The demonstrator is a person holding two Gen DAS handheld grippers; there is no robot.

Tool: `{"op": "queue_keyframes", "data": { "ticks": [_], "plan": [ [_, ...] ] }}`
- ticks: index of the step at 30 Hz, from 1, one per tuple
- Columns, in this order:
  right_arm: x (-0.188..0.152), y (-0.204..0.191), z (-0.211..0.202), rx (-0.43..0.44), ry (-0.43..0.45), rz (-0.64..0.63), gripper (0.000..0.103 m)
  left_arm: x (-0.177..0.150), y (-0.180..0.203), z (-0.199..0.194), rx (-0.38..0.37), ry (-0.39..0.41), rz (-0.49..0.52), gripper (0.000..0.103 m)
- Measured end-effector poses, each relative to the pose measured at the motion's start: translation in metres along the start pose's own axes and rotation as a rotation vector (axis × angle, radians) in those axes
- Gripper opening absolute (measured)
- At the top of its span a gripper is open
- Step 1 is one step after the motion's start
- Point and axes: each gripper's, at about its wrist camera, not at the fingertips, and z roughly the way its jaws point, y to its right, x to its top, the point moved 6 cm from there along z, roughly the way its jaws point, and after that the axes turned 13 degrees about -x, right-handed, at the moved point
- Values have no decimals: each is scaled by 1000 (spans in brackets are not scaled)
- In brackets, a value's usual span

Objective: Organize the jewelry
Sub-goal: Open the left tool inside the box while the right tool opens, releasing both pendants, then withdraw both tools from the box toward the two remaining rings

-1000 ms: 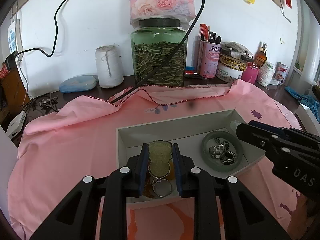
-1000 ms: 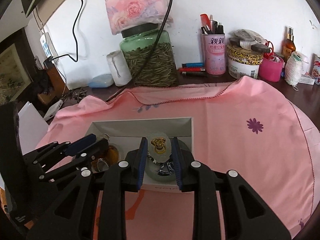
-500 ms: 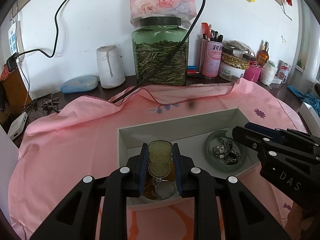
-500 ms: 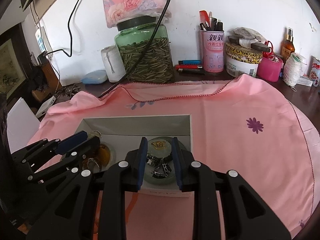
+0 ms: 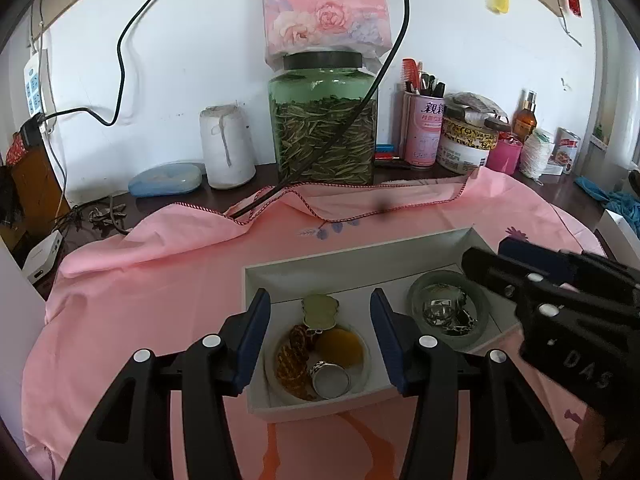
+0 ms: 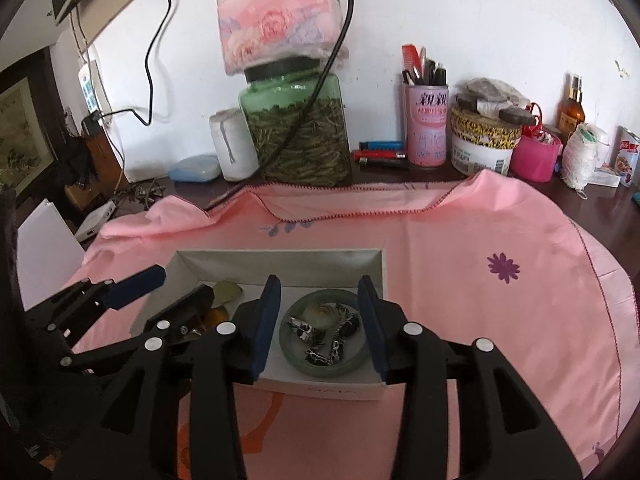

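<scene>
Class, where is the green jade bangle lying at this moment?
In the right wrist view, the green jade bangle lies flat in the white box's right end, ringing silver jewellery.

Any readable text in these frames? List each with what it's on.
"DAS": side of the right gripper.
"1000": top of the pink tissue pack.
"親親": pink can holding combs; its smaller print is unreadable.
White tub and box front: print too blurred.

Pink cloth (image 6: 460, 240) spread over the table. Along the white wall: green glass jar (image 5: 324, 128) of dried leaves, tissue pack (image 5: 326, 6) on its lid; white jar (image 5: 226, 142); blue case (image 5: 166, 178); pink can (image 6: 426, 124) of combs; two lighters (image 6: 380, 154); brown bottle (image 6: 572, 110); black cable (image 5: 132, 36).
</scene>
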Motion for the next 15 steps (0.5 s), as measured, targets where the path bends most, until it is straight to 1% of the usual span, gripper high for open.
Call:
{"op": "queue_keyframes", "data": {
  "ticks": [2,4,6,8,9,10,12,13,15],
  "plan": [
    [2,0,-7,-5,18,0,43,0,1,-5,7,7,8,53],
    [4,1,-17,-7,40,-1,51,2,0,-12,7,22,2,58],
    [6,2,-26,-2,59,3,54,5,-1,-20,7,38,-9,60],
    [8,2,-36,18,79,13,62,8,-4,-31,7,57,-32,66],
    [9,4,-40,23,86,27,69,8,-6,-38,10,69,-47,68],
    [9,5,-43,28,85,43,74,8,-8,-43,17,76,-54,71],
    [6,9,-51,59,61,78,78,4,-13,-57,34,77,-65,74],
    [4,10,-54,77,50,90,82,1,-15,-61,34,74,-69,76],
    [-3,13,-61,101,40,101,85,-11,-21,-71,28,58,-78,79]
  ]
}}
